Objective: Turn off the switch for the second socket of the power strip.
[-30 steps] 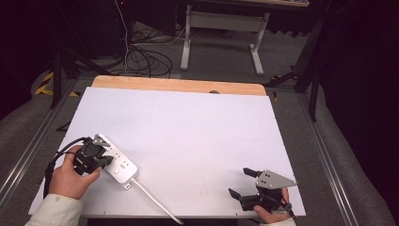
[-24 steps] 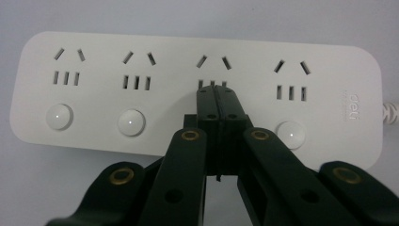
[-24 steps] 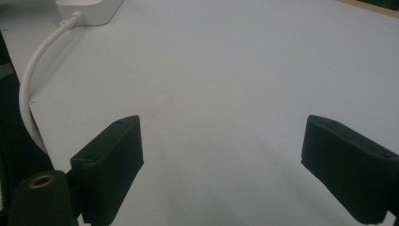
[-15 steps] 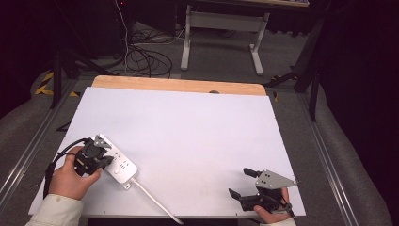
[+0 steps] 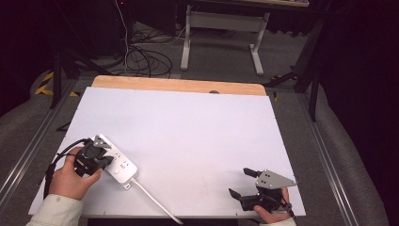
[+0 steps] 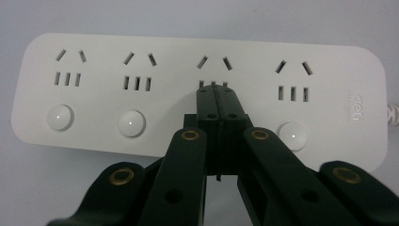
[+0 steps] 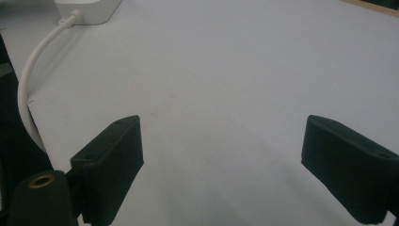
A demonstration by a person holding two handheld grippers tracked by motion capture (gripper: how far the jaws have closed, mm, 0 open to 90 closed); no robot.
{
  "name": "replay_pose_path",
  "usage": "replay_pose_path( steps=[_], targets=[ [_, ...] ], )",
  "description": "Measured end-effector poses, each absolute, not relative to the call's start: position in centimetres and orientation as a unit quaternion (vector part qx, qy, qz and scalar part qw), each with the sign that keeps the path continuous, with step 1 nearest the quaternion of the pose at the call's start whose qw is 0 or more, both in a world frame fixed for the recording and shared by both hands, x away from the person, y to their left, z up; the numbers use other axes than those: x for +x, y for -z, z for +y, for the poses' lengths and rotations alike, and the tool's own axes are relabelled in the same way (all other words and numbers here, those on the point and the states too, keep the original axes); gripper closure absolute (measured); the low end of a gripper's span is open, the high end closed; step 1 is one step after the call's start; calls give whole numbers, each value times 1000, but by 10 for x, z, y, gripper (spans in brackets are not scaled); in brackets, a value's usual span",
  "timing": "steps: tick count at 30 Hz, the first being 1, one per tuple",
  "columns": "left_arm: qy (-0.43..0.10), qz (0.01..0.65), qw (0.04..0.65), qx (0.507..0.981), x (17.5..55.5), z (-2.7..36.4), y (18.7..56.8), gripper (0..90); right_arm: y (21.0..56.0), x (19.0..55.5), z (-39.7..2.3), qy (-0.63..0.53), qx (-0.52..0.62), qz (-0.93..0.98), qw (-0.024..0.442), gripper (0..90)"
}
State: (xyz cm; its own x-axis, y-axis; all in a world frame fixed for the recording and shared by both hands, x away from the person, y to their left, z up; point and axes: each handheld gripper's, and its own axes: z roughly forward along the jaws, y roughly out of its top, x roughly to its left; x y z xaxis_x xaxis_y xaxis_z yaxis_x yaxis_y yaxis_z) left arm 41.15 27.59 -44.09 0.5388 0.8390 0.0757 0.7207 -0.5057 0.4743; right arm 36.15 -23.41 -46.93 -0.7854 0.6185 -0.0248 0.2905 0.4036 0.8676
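Note:
A white four-socket power strip [image 5: 120,163] lies slanted at the table's near left; its sockets and round buttons face up [image 6: 141,84]. My left gripper [image 5: 107,160] is shut with nothing between its jaws. Its closed tips [image 6: 215,94] rest over the third socket from the left, hiding that socket's button, while three other buttons show. I cannot tell whether the tips touch the strip. My right gripper [image 5: 240,181] stands open near the front right edge, with bare white table between its jaws [image 7: 221,155].
The strip's white cable [image 5: 153,202] runs toward the front edge, curving past the strip's end [image 7: 87,9]. The white table top [image 5: 197,127] has a wooden strip [image 5: 179,85] along its far side. Beyond it are floor cables and a white stand.

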Motion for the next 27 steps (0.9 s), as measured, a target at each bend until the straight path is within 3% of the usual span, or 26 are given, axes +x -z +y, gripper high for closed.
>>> replay_pose_path(
  steps=[10, 27],
  targets=[
    [-155, 454, 238, 845, 403, 276, 421, 898, 469, 362, -233, -469, 276, 820, 174, 137],
    [-161, 444, 250, 845, 395, 275, 407, 898, 470, 362, -233, -468, 276, 821, 175, 137]
  ],
)
